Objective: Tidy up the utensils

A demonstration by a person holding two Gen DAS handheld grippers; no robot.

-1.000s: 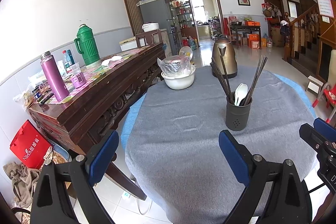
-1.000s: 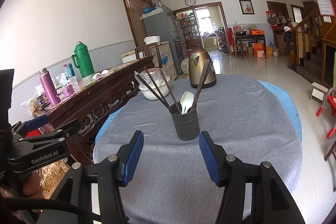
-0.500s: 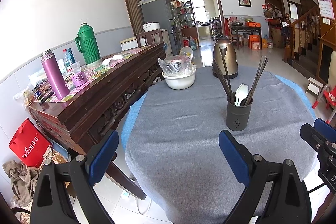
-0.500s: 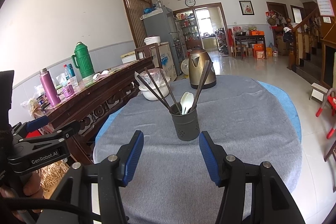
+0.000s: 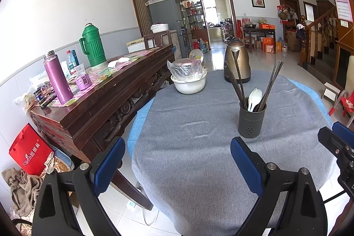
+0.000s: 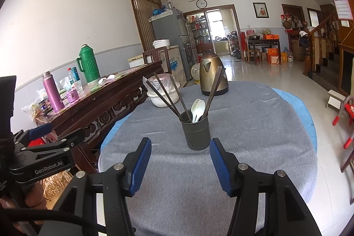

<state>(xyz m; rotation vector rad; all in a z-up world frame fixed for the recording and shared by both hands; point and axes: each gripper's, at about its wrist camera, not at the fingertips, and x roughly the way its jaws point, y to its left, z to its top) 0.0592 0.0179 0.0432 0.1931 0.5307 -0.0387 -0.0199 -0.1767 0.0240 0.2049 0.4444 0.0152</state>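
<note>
A dark perforated utensil holder (image 5: 251, 120) stands upright on the grey tablecloth (image 5: 199, 147). It holds several dark chopsticks (image 5: 271, 82) and white spoons (image 5: 254, 97). The holder also shows in the right wrist view (image 6: 195, 133), with chopsticks (image 6: 213, 86) and spoons (image 6: 198, 108) in it. My left gripper (image 5: 177, 160) is open and empty, back from the holder near the table's near edge. My right gripper (image 6: 180, 156) is open and empty, just in front of the holder. The left gripper also shows at the left of the right wrist view (image 6: 39, 147).
A bronze kettle (image 5: 237, 61) and a white bowl with a covered pot (image 5: 189, 79) stand at the table's far side. A dark wooden sideboard (image 5: 106, 92) at left carries a green thermos (image 5: 93, 45) and a purple flask (image 5: 58, 76). A red bag (image 5: 29, 149) lies on the floor.
</note>
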